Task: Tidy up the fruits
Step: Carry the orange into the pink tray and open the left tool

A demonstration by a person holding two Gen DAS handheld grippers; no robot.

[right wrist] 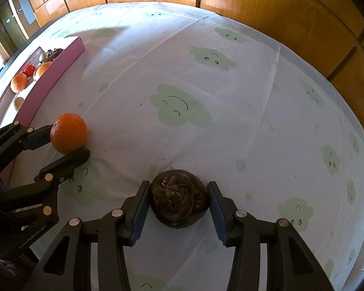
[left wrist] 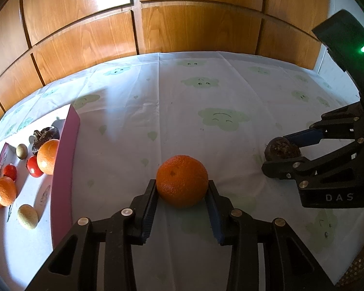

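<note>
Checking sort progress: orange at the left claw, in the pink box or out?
Out. The orange sits on the tablecloth between the left claw pads, right of the pink box.

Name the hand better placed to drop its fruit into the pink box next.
Left, probably. The left hand-held gripper is shut on the orange beside the pink box; the right hand-held gripper, on the dark brown fruit, is farther away.

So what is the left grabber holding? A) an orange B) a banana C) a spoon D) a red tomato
A: the left grabber has its two pads pressed on the sides of a round orange on the tablecloth.
</note>
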